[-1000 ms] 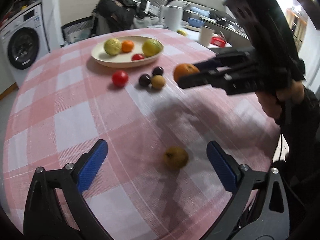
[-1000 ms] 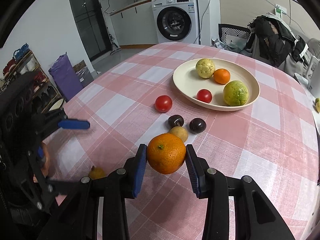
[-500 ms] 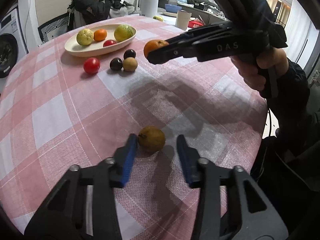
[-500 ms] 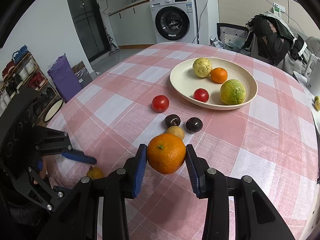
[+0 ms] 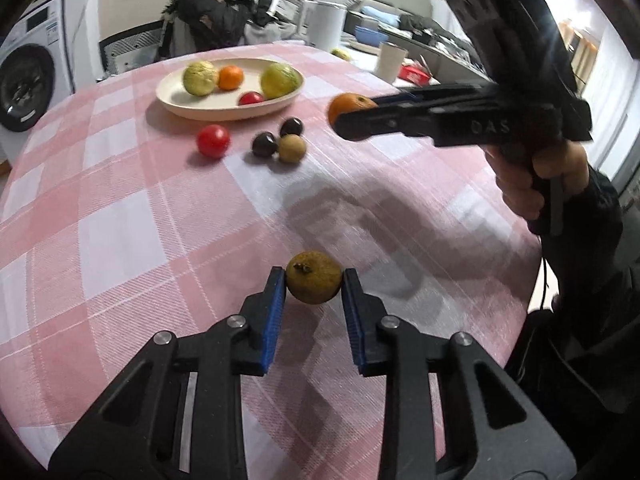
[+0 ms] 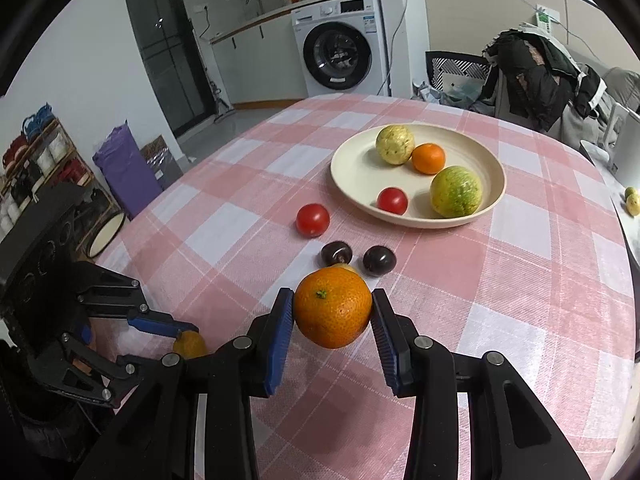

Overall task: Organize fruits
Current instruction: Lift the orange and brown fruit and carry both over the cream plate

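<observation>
My left gripper [image 5: 314, 284] is shut on a small brownish-yellow fruit [image 5: 315, 282] at the near edge of the pink checked table. My right gripper [image 6: 332, 314] is shut on an orange [image 6: 333, 312] and holds it above the table; it shows from the side in the left wrist view [image 5: 345, 109]. A cream plate [image 6: 400, 216] at the far side holds two yellow-green fruits, a small orange and a red tomato. A tomato [image 6: 313, 220], two dark fruits [image 6: 379, 261] and a tan fruit [image 5: 292, 148] lie loose in front of the plate.
A washing machine [image 6: 338, 48] stands beyond the table. A chair draped with dark clothes [image 6: 532, 76] is behind the plate. A side table with a cup [image 5: 390, 62] and a white kettle [image 5: 326, 24] stands to the right. The table's edge [image 5: 532, 280] is near my right hand.
My left gripper has closed from wide open onto the brownish-yellow fruit. My right gripper has kept its hold on the orange and moved little.
</observation>
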The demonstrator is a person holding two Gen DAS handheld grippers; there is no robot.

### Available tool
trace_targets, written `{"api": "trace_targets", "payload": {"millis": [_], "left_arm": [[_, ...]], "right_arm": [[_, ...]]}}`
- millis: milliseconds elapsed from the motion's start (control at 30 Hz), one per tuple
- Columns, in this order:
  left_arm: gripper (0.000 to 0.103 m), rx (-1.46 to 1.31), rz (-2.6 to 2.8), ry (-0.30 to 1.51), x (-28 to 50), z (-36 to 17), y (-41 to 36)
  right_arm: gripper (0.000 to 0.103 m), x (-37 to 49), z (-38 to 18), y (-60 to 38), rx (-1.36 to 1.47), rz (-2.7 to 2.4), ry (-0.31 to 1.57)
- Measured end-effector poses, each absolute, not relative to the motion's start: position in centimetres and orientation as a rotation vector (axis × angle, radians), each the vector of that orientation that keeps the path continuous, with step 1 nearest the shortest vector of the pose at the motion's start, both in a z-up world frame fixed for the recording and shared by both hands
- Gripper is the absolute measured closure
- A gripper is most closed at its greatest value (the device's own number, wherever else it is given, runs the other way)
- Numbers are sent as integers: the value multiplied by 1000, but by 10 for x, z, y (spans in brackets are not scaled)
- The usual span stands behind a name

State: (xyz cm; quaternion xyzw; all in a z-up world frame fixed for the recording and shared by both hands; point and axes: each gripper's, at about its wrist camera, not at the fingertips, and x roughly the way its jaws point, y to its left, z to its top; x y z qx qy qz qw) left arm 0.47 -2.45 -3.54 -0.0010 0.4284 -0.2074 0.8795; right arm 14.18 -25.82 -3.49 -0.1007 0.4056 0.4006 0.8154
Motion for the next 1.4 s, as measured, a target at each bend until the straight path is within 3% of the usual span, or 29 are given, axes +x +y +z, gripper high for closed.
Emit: {"api": "trace_targets", "payload": {"millis": [1400], "left_arm": [[77, -117, -134, 646, 119, 9, -1]], "right_arm": [[63, 181, -5, -283, 10, 657, 668]]}}
